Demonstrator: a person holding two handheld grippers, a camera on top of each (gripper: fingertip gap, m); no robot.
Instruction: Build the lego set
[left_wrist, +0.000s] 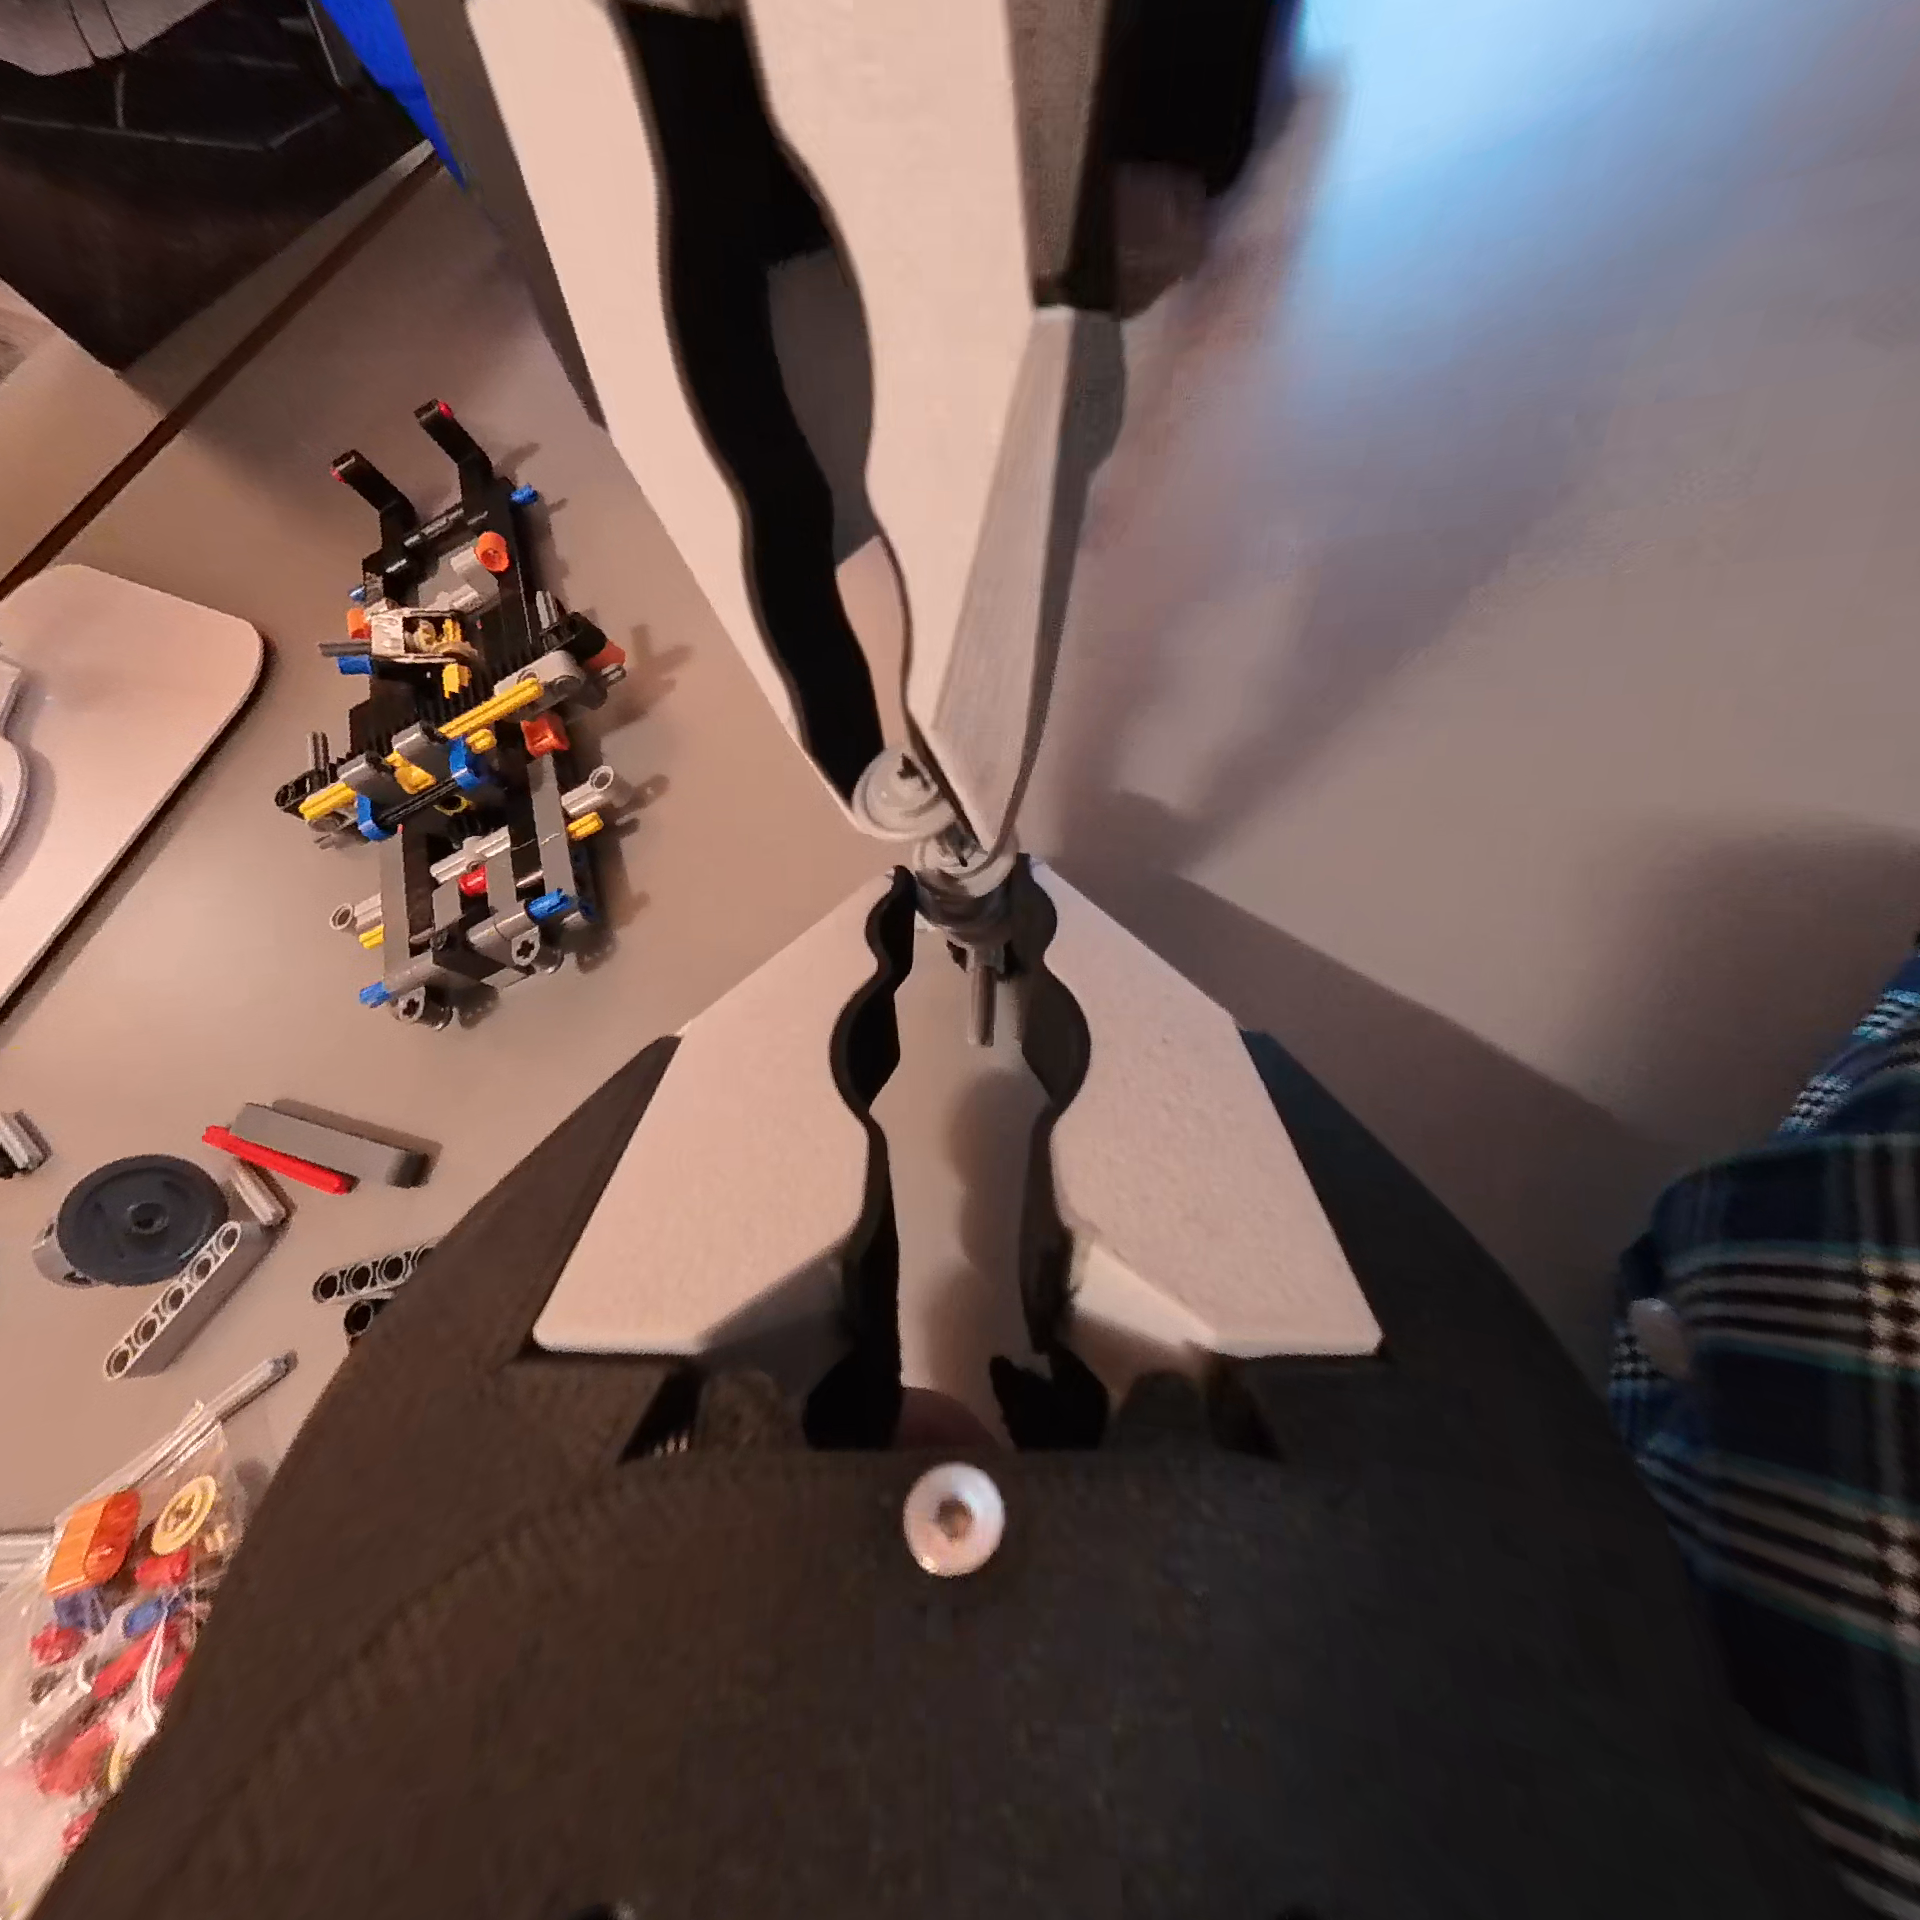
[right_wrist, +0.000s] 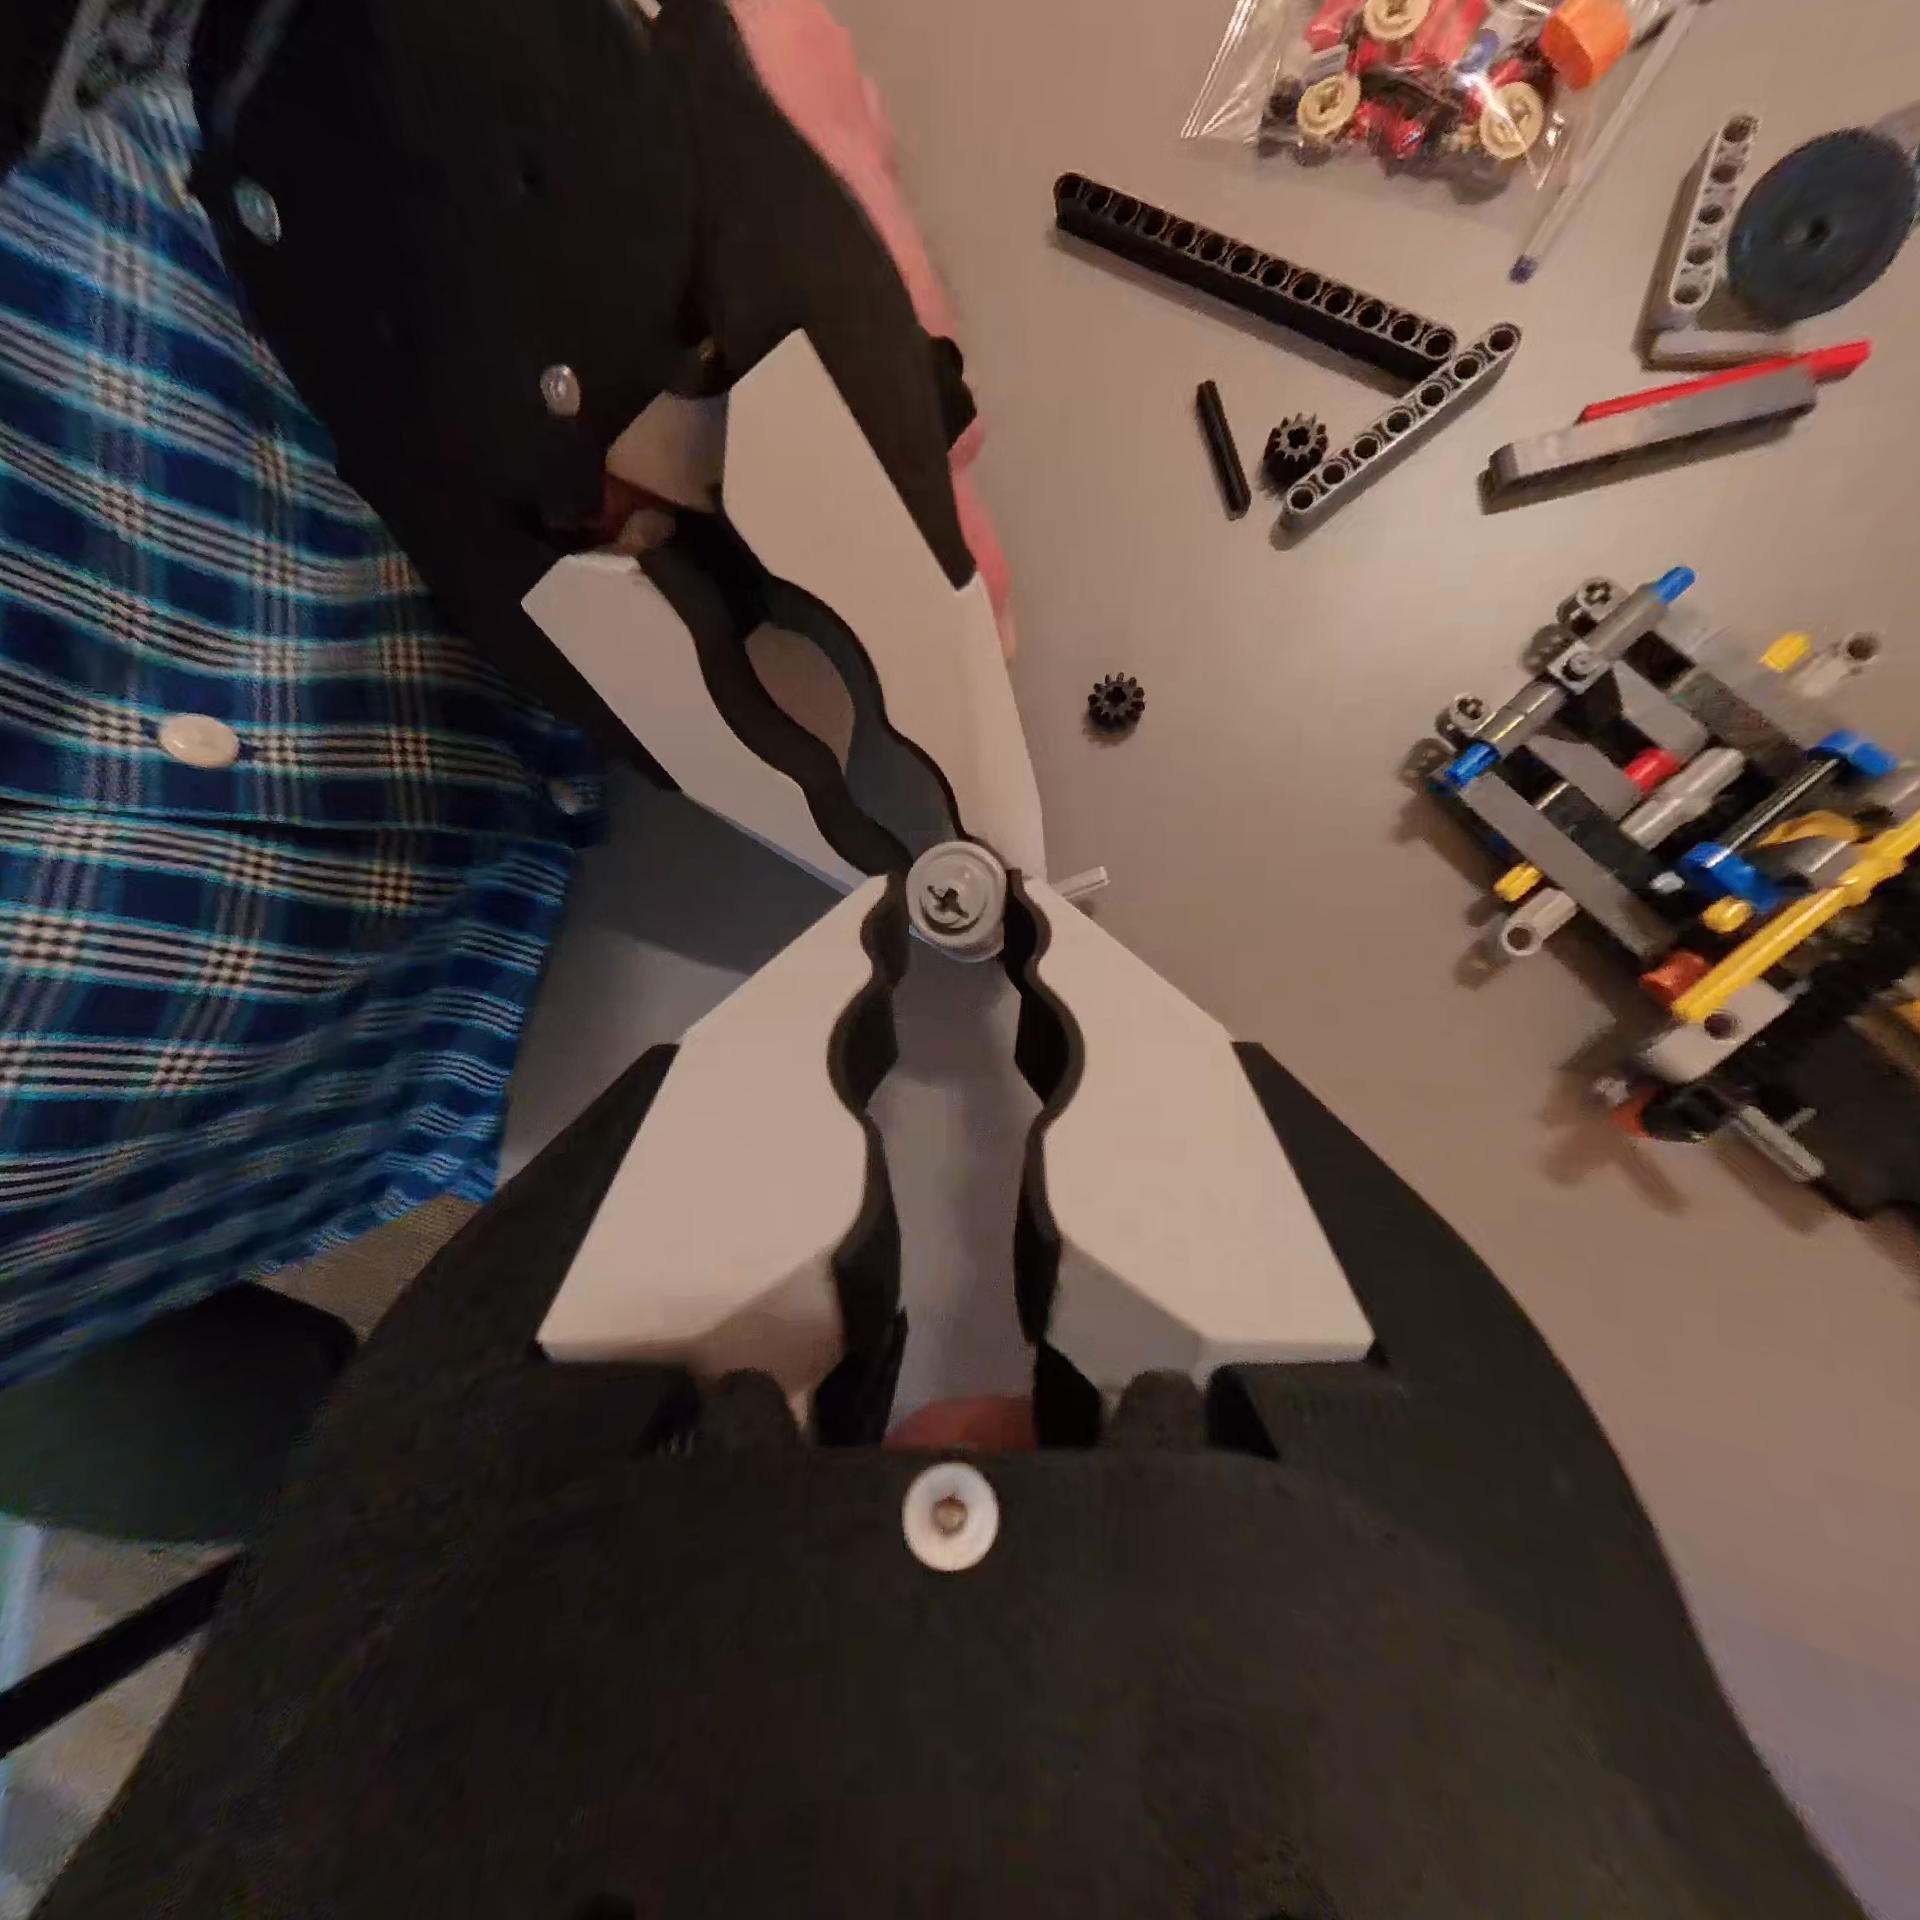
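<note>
My left gripper (left_wrist: 961, 894) and right gripper (right_wrist: 956, 909), jaws pinching one grey axle assembly (right_wrist: 954, 906) (chassis (left_wrist: 468, 727) lying well left).

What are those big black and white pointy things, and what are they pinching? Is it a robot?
No robot: a person in a plaid shirt holds a tool in each hand. Each picture comes from a camera riding on one tool. The left hand-held gripper and the right hand-held gripper meet tip to tip, both pinching a small grey axle piece with round bushes. On the grey table lie a half-built lego model, loose beams, a dark wheel, small black gears and a bag of parts.
</note>
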